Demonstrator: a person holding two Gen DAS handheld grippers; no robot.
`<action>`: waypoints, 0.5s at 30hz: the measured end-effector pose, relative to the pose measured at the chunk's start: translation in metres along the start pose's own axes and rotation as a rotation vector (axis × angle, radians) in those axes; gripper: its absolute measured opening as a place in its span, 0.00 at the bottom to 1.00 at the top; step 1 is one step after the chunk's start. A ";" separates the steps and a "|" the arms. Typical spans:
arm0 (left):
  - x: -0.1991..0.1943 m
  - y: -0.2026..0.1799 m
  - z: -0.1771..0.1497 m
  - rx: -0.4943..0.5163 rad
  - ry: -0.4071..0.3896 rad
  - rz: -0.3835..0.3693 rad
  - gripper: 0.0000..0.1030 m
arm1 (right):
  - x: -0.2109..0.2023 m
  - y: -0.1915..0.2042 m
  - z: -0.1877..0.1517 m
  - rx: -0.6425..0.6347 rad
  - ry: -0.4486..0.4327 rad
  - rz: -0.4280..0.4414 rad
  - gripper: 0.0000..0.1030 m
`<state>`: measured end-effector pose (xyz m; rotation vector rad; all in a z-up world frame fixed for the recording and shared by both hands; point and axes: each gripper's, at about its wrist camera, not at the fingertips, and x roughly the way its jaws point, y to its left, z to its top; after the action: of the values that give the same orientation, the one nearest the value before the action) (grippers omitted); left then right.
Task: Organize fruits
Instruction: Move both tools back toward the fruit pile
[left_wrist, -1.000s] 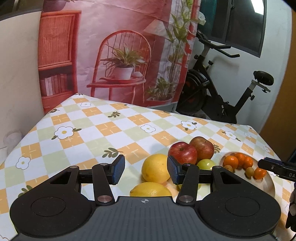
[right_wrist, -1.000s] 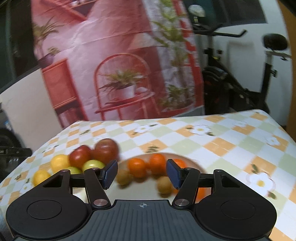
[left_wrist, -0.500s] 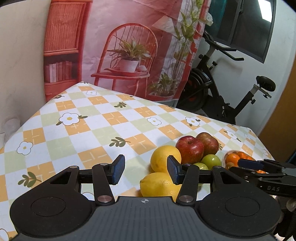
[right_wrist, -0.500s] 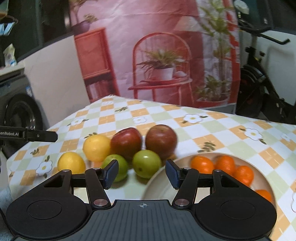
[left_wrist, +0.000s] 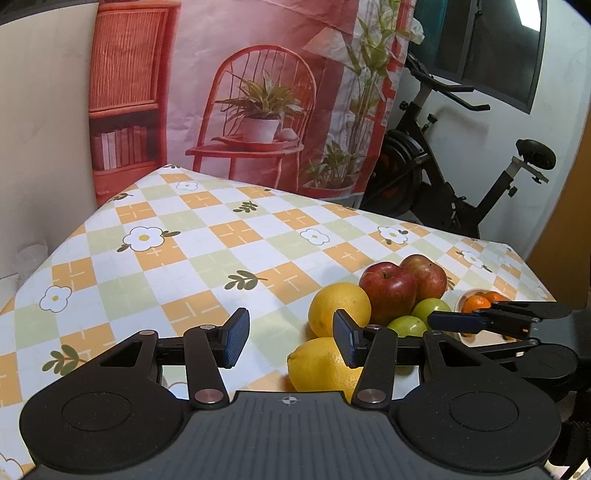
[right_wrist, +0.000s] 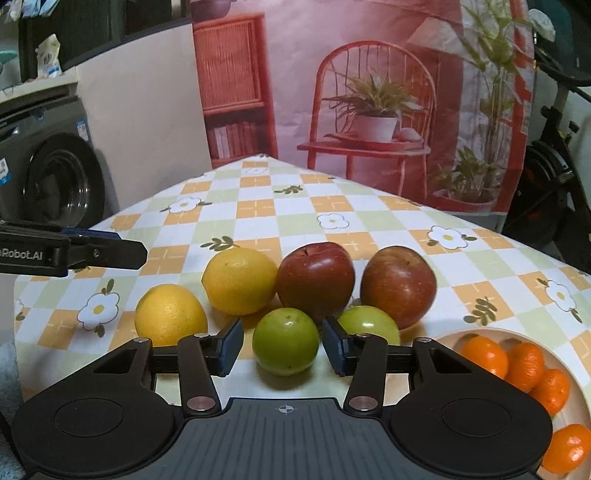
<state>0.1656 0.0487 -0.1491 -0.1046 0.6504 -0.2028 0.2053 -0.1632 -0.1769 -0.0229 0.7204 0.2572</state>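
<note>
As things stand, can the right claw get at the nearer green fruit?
Probably yes. The right claw is open, and the nearer green fruit sits right between its fingers with nothing in front. The second green fruit and the red apple crowd in close behind, so closing may nudge them.

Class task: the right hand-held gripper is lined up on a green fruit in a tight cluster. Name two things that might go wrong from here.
1. The open right hand-held gripper straddles the near green fruit; its right finger may nudge the other green fruit close beside it.
2. Lifting that fruit might let the red apples behind roll, since the fruits are packed together.
</note>
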 end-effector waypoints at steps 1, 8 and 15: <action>0.000 0.000 0.000 -0.001 -0.001 0.003 0.51 | 0.003 0.001 0.000 -0.004 0.006 -0.003 0.42; 0.001 -0.002 -0.003 0.005 -0.002 0.005 0.51 | 0.015 0.009 0.000 -0.030 0.030 -0.050 0.42; 0.003 -0.001 -0.003 0.011 0.002 0.002 0.51 | 0.022 0.011 -0.003 -0.016 0.036 -0.073 0.41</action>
<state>0.1656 0.0473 -0.1529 -0.0935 0.6514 -0.2043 0.2168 -0.1482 -0.1931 -0.0690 0.7521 0.1927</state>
